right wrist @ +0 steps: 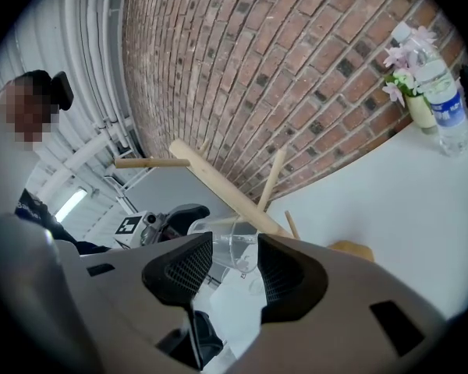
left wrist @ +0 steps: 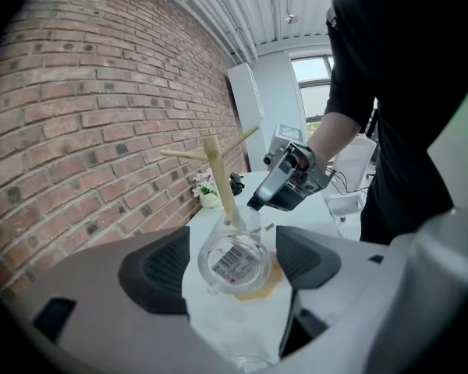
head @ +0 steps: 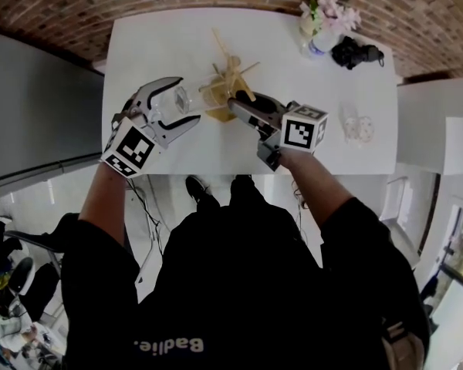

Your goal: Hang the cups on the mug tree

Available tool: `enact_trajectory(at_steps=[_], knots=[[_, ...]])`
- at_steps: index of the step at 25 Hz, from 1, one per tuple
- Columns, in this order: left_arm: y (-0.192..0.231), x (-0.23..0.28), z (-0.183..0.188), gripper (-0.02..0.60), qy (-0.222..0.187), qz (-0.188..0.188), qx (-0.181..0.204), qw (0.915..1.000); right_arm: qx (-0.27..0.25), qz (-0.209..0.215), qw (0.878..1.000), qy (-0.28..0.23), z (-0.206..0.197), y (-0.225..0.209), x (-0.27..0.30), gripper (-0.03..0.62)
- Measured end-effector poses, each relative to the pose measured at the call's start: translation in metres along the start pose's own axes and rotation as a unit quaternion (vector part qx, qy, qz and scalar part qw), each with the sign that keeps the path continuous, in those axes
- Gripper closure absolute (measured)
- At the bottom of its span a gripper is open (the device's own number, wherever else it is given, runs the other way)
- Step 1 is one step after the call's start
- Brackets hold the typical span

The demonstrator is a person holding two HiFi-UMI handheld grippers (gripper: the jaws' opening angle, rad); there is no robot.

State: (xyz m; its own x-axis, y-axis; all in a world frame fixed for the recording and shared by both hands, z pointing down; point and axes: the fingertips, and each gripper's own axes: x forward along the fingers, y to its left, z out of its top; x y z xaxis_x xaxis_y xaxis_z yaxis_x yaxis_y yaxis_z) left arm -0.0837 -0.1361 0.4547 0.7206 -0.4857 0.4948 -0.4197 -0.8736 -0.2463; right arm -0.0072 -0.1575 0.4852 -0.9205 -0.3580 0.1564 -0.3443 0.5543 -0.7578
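Observation:
The wooden mug tree (head: pixel 230 74) stands mid-table on its round base, with bare pegs. My left gripper (head: pixel 187 102) is left of it, shut on a clear cup (head: pixel 179 100). In the left gripper view that cup (left wrist: pixel 234 259) lies along the jaws and shows a barcode sticker on its bottom. My right gripper (head: pixel 233 102) reaches to the trunk (right wrist: pixel 226 189) from the front. It is shut on a second clear cup (right wrist: pixel 232 244), which rests against the trunk below a peg (right wrist: pixel 271 179). A third clear cup (head: pixel 357 127) stands on the table to the right.
A vase of pink flowers (head: pixel 324 21) and a black object (head: pixel 356 52) sit at the table's (head: pixel 162 37) far right corner. A water bottle (right wrist: pixel 444 111) stands beside the flowers. A brick wall runs behind the table, and my body is at its near edge.

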Motion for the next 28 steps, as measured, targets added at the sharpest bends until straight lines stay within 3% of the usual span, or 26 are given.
enact_trajectory(at_steps=[6,9,11,12,14,15,16,19,21,23,24,25,26,27,28], knots=[[0.002,-0.010,0.008,0.238,-0.019,0.015,-0.013,0.9996,-0.017,-0.019,1.000,0.000,0.002,0.002,-0.013,0.395],[-0.001,0.010,-0.005,0.239,-0.017,0.009,-0.057,0.9982,-0.097,-0.019,0.995,0.011,0.001,0.010,0.000,0.395],[-0.008,0.035,-0.017,0.255,-0.013,-0.010,-0.096,0.9952,-0.181,-0.019,0.982,0.049,-0.007,0.023,0.021,0.396],[-0.011,0.049,-0.024,0.259,-0.014,-0.015,-0.121,0.9924,-0.213,-0.029,0.974,0.066,-0.012,0.024,0.031,0.441],[-0.019,0.079,-0.047,0.313,-0.003,0.009,-0.156,0.9878,-0.261,-0.083,0.956,0.107,-0.027,0.012,0.045,0.484],[-0.023,0.090,-0.065,0.350,0.012,0.037,-0.158,0.9867,-0.285,-0.110,0.943,0.133,-0.039,0.007,0.050,0.502],[-0.031,0.100,-0.086,0.433,0.034,0.065,-0.157,0.9848,-0.306,-0.131,0.929,0.161,-0.054,0.005,0.055,0.510],[-0.060,0.129,-0.141,0.443,0.094,0.086,-0.158,0.9791,-0.357,-0.154,0.900,0.195,-0.085,-0.003,0.065,0.536],[-0.069,0.137,-0.151,0.446,0.099,0.095,-0.156,0.9782,-0.382,-0.151,0.890,0.195,-0.092,-0.014,0.064,0.536],[-0.067,0.109,-0.127,0.508,0.042,0.126,-0.147,0.9802,-0.385,-0.124,0.895,0.190,-0.099,-0.014,0.067,0.536],[-0.062,0.077,-0.105,0.508,-0.002,0.154,-0.129,0.9797,-0.386,-0.106,0.900,0.173,-0.096,-0.008,0.066,0.536],[-0.052,0.039,-0.085,0.456,-0.043,0.186,-0.102,0.9762,-0.390,-0.095,0.903,0.152,-0.089,-0.002,0.065,0.493],[-0.037,-0.003,-0.071,0.400,-0.078,0.221,-0.073,0.9693,-0.397,-0.091,0.903,0.139,-0.082,0.003,0.064,0.468],[-0.020,-0.044,-0.069,0.393,-0.100,0.256,-0.063,0.9594,-0.408,-0.087,0.899,0.134,-0.077,0.007,0.065,0.467],[-0.001,-0.077,-0.082,0.368,-0.109,0.288,-0.091,0.9472,-0.417,-0.081,0.895,0.135,-0.074,0.010,0.070,0.457]])
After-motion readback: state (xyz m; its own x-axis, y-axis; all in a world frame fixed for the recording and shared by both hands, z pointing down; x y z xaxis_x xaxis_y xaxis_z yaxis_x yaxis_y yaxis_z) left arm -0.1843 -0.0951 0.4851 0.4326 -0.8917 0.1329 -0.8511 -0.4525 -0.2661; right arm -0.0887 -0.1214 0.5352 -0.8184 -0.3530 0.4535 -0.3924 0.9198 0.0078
